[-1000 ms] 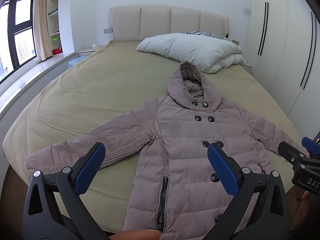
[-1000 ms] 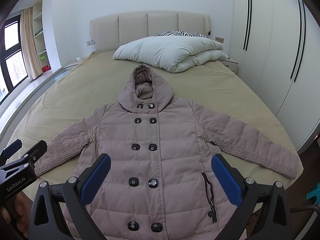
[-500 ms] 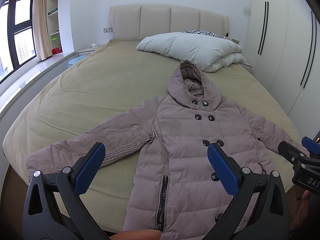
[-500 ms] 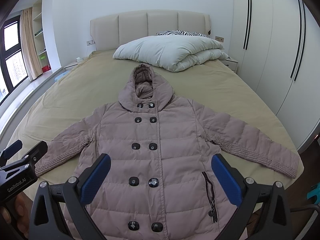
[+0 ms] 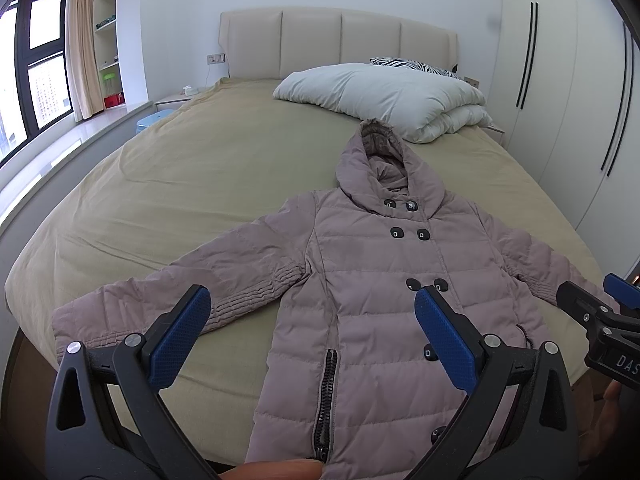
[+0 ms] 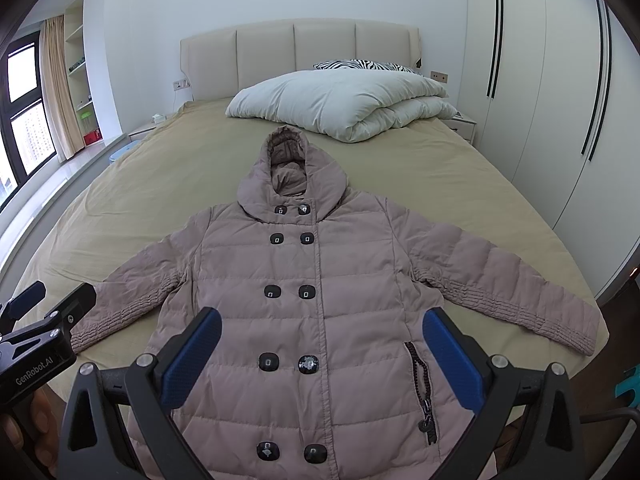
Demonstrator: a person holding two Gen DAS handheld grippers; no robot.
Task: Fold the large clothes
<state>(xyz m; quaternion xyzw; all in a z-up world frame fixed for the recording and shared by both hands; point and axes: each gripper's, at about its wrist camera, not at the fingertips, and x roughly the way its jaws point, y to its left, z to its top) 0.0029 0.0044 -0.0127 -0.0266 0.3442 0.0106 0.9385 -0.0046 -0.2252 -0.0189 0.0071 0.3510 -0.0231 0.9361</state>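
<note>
Both wrist views over the coat (image 5: 384,280), headboard-ward.

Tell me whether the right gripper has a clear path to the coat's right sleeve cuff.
Probably yes. The right gripper is open above the coat, and the cuff lies flat on the bed with nothing over it; only a sideways move remains.

Mauve coat (image 5: 384,280) flat on bed (image 5: 192,184), open left tool (image 5: 312,324)

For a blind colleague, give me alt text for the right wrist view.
A buttoned puffer coat lies flat on a bed, sleeves spread, hood toward a folded duvet. The open right hand-held gripper hovers above its hem.
</note>
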